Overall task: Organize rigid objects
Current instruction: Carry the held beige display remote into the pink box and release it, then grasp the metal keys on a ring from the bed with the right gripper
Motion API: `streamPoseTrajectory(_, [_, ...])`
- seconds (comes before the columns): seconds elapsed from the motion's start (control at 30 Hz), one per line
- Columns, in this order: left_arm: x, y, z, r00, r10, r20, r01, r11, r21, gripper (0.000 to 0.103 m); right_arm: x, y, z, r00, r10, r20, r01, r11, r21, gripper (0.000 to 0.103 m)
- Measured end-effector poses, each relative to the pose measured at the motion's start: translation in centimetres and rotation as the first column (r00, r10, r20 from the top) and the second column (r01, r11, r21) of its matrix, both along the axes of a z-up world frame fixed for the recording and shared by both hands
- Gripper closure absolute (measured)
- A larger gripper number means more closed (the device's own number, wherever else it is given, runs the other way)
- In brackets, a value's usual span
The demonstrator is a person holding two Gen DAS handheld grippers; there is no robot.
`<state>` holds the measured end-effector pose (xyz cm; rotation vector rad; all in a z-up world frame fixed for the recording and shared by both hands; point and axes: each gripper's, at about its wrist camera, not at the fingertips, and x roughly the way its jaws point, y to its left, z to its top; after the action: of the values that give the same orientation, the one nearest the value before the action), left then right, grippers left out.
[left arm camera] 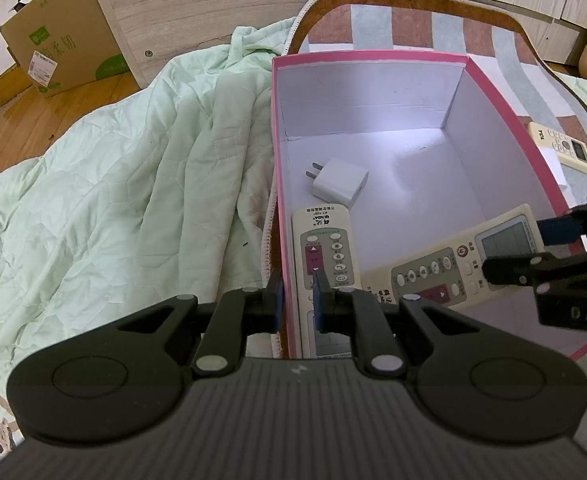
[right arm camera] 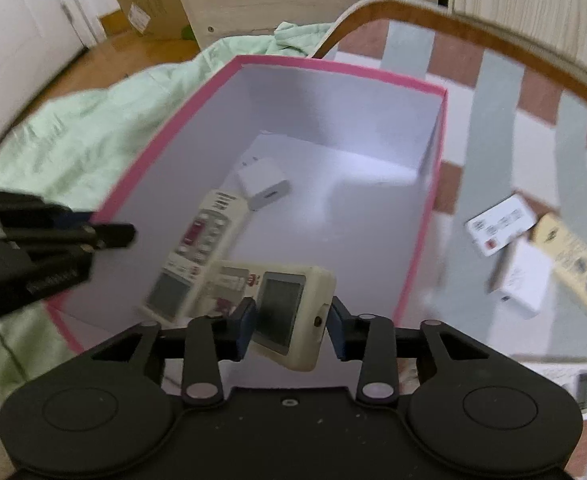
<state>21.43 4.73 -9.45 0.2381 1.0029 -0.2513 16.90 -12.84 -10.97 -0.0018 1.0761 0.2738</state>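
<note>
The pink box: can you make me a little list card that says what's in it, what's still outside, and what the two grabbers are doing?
container: pink cardboard box with white inside, on a striped mat
inside: white plug charger; white remote with maroon panel; cream remote with grey screen
outside: cream TCL remote and small white boxes, right of the box
left gripper: shut on the box's wall
right gripper: jaws apart around the cream remote, letting go

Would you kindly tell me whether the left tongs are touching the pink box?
Touching: the left wrist view shows the left tongs clamped on the pink box's side wall.
</note>
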Motion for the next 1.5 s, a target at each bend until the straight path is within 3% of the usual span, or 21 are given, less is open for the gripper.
streamPoseTrajectory(0.1, [0.0,0.0,0.0,1.0,0.0,0.0,0.0,1.0,-0.001,0.091,-0.7,0.5,0.5,0.999,0.031,0.038,-0.027,0.996,-0.089,0.05])
streamPoseTrajectory(0.23, [0.0,0.0,0.1,1.0,-0.005,-0.004,0.005,1.0,-0.006,0.091,-2.2,-0.9,3.1,0.987,-0.028,0.155,0.04,0.996,-0.079,0.042])
streamPoseTrajectory(0.3, [0.0,0.1,0.1,1.0,-0.006,-0.006,0.006,1.0,-0.008,0.091,-3.1,-2.1,4.6,0.971,-0.063,0.233,0.077,0.996,-0.053,0.033])
streamPoseTrajectory(0.37, [-0.1,0.0,0.1,1.0,-0.008,-0.001,0.008,1.0,-0.004,0.091,-4.1,-3.7,5.7,0.944,-0.086,0.32,0.11,0.992,-0.058,0.033])
streamPoseTrajectory(0.5, [0.0,0.1,0.2,1.0,-0.01,-0.001,0.01,1.0,-0.001,0.091,-4.8,-7.0,5.7,0.921,-0.133,0.366,0.183,0.977,-0.105,0.033])
streamPoseTrajectory(0.63, [0.1,0.0,0.2,1.0,-0.006,-0.005,0.006,1.0,-0.002,0.091,-5.1,-10.6,3.6,0.934,-0.213,0.286,0.241,0.968,-0.066,0.033])
streamPoseTrajectory(0.73, [0.1,0.3,0.2,1.0,0.003,-0.006,-0.004,1.0,-0.021,0.091,-5.3,-11.8,1.7,0.952,-0.194,0.237,0.211,0.976,-0.051,0.035])
streamPoseTrajectory(0.8, [0.1,0.4,0.1,1.0,-0.002,-0.007,0.002,1.0,-0.024,0.091,-5.8,-11.7,0.4,0.962,-0.155,0.227,0.18,0.979,-0.093,0.058])
streamPoseTrajectory(0.83, [0.2,0.5,0.1,1.0,0.002,-0.01,-0.003,1.0,-0.031,0.091,-5.8,-11.4,-0.3,0.969,-0.124,0.211,0.152,0.981,-0.122,0.06])
streamPoseTrajectory(1.07, [-0.1,-0.4,-0.2,1.0,-0.008,0.016,0.007,1.0,0.025,0.091,-4.9,-11.1,-3.0,0.994,-0.006,0.107,0.012,0.998,-0.059,0.061])
streamPoseTrajectory(1.23, [0.2,-0.6,-0.6,1.0,-0.009,0.009,0.008,0.999,0.044,0.091,-2.2,-12.2,-5.5,0.998,-0.065,-0.024,0.067,0.995,0.08,0.061])
streamPoseTrajectory(1.3, [0.4,-0.6,-0.7,1.0,-0.008,0.002,0.008,0.999,0.043,0.091,-1.6,-12.2,-6.7,0.995,-0.08,-0.067,0.085,0.993,0.076,0.06])
streamPoseTrajectory(1.33, [0.5,-0.6,-0.7,1.0,-0.006,-0.001,0.006,0.999,0.041,0.091,-1.5,-12.1,-6.9,0.996,-0.075,-0.056,0.079,0.994,0.078,0.06])
streamPoseTrajectory(1.4, [0.5,-0.5,-0.8,1.0,-0.006,-0.003,0.006,0.999,0.041,0.091,-1.5,-11.7,-6.8,0.997,-0.061,-0.052,0.064,0.996,0.064,0.074])
streamPoseTrajectory(1.5, [0.5,-0.5,-0.9,1.0,-0.007,-0.008,0.007,0.999,0.041,0.091,-1.6,-12.0,-5.9,0.997,-0.075,-0.026,0.077,0.993,0.087,0.074])
